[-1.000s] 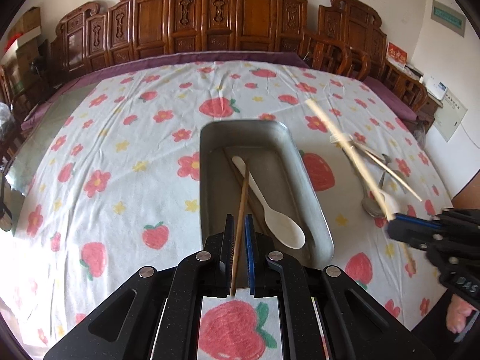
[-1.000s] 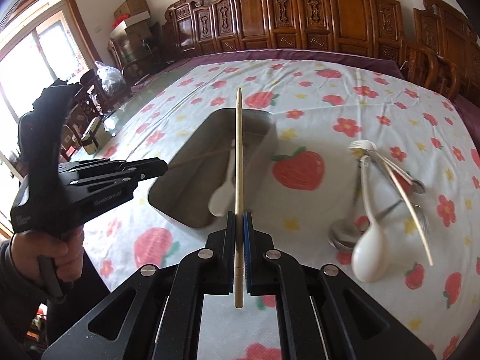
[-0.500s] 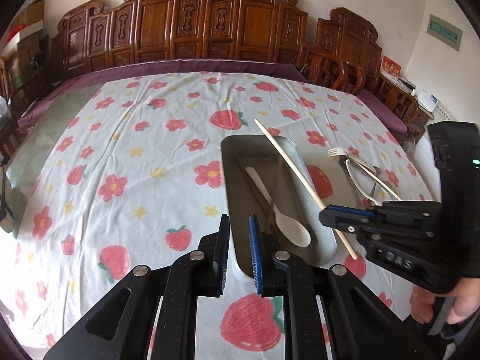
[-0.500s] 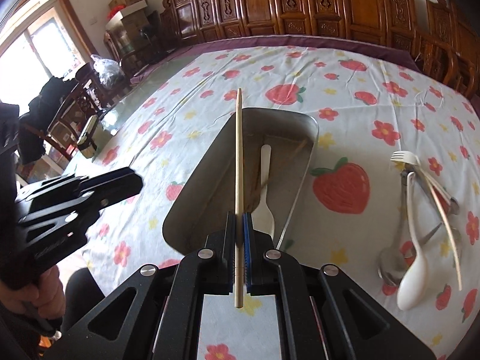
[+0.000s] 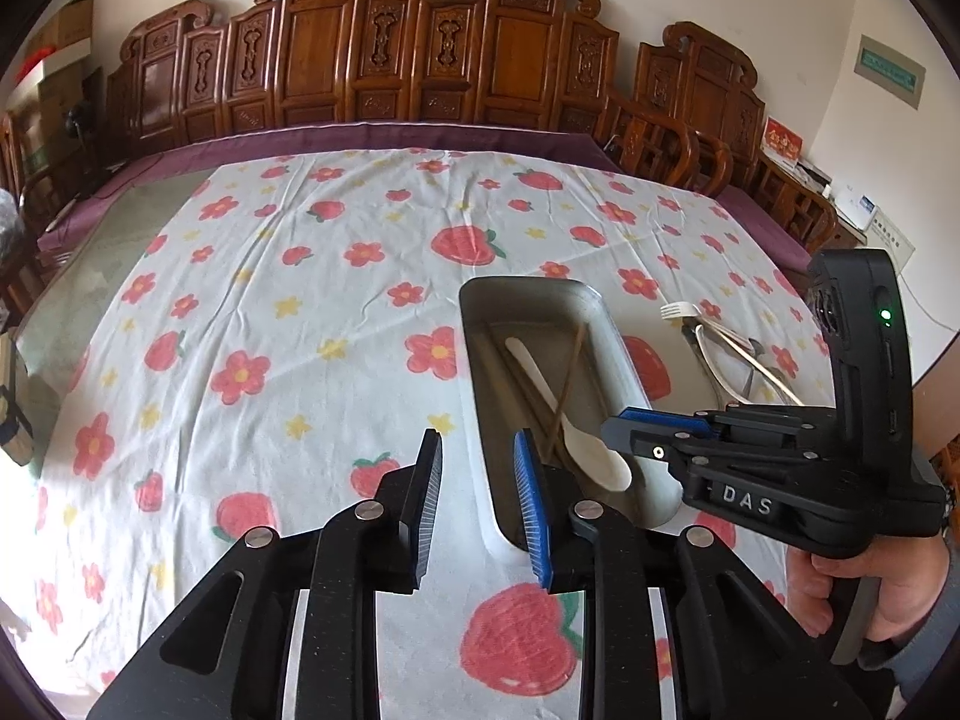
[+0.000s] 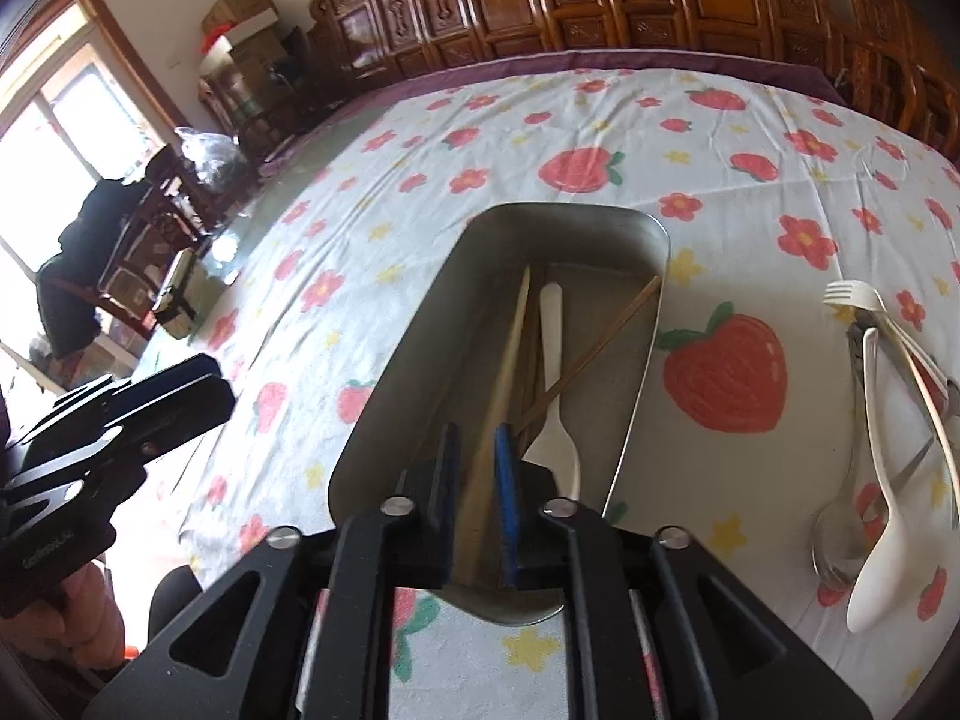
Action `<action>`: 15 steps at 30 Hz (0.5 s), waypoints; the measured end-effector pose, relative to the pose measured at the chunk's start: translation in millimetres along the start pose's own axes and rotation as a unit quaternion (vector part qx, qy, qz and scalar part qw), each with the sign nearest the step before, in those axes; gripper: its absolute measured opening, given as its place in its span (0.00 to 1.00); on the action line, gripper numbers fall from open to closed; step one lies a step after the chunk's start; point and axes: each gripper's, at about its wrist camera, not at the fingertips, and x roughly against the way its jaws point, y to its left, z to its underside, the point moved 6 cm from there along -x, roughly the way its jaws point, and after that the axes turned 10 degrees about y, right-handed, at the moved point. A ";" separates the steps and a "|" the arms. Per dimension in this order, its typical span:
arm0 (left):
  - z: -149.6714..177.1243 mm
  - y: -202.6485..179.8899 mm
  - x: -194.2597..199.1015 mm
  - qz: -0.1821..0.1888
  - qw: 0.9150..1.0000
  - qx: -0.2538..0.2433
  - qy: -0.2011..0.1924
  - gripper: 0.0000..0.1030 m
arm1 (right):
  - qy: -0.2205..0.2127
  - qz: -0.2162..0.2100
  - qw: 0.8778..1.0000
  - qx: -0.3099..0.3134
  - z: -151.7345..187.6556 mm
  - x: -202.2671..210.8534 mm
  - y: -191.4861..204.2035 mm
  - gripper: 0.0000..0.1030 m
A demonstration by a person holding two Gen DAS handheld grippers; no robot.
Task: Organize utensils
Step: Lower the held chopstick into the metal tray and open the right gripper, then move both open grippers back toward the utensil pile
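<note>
Item: metal tray (image 6: pixel 651 324), long side running from 6 toward 12 o'clock in the right wrist view, on the strawberry tablecloth (image 5: pixel 252 312).

Contents of tray: one white spoon (image 6: pixel 555 396); one pale chopstick (image 6: pixel 510 354) along the left side; one brown chopstick (image 6: pixel 591 348) lying across the spoon handle, tip toward the wall at 1 o'clock. A further dark stick may lie beneath; cannot tell.

Still outside, at 3 o'clock of the tray and well apart from it: a heap of cutlery (image 6: pixel 882 420), comprising a white fork, a white ladle spoon, a metal spoon and at least one thin stick, all overlapping.

Right gripper (image 6: pixel 477 468): over the near end of the tray. Jaws have just been opening, now slightly spread; the pale chopstick runs between them but the pads no longer press on it. Judged: release step, nearly complete.

Left gripper (image 5: pixel 477 474): jaws have just been opening, now spread and holding nothing, just left of the tray's near corner.

Handling notes (judgement):
- Spread the right jaws a little wider before lifting, so the pads do not drag the chopstick back out.
- Draw away straight up and back, clear of the near rim.
- For the heap, take the topmost piece by its handle; the pieces interlock, so a low pinch may lift several.
</note>
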 end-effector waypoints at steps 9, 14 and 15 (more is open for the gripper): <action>-6.4 -37.0 3.8 0.011 0.999 -0.028 -0.011 0.39 | -0.031 0.031 0.999 0.013 34.6 55.7 -39.4 0.16; -8.0 -68.4 2.5 0.021 0.998 -0.049 -0.016 0.60 | -0.043 0.083 0.996 0.011 64.6 92.3 -83.0 0.16; -8.4 -76.2 0.9 0.024 0.998 -0.053 -0.015 0.64 | -0.046 0.091 0.995 0.005 71.1 100.9 -94.8 0.16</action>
